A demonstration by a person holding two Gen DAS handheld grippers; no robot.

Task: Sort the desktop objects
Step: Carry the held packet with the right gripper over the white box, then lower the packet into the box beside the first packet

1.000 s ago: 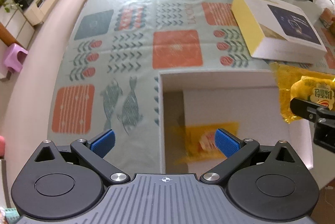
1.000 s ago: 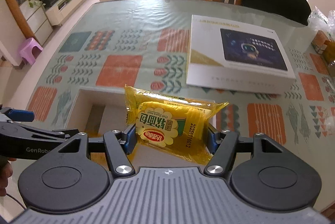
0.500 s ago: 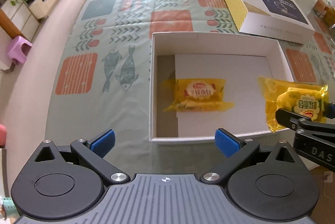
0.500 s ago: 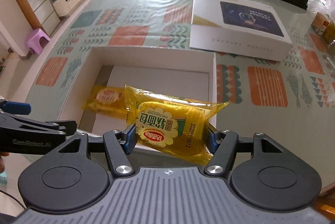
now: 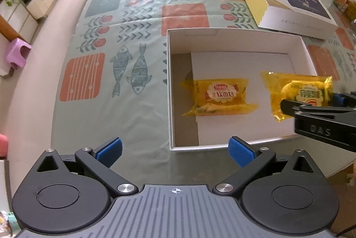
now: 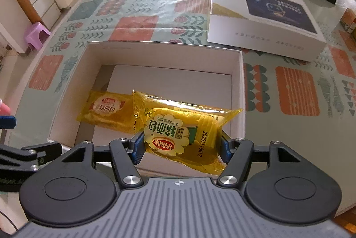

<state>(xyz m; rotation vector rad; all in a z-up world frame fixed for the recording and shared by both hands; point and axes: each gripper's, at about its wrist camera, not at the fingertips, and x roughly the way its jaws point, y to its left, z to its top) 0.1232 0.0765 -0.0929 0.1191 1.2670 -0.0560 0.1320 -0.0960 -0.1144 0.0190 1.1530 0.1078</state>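
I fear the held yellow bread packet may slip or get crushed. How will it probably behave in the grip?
The held bread packet looks soft: the right gripper has its pads pressed into both sides, so it probably squashes rather than breaks. Its glossy film may be slippery. The loose wrapper ends stick out unsupported, so it seems light and floppy.

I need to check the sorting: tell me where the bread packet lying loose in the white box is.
The loose bread packet lies on the floor of the white box, toward its left side in the left wrist view, left of the packet held in the right tongs.
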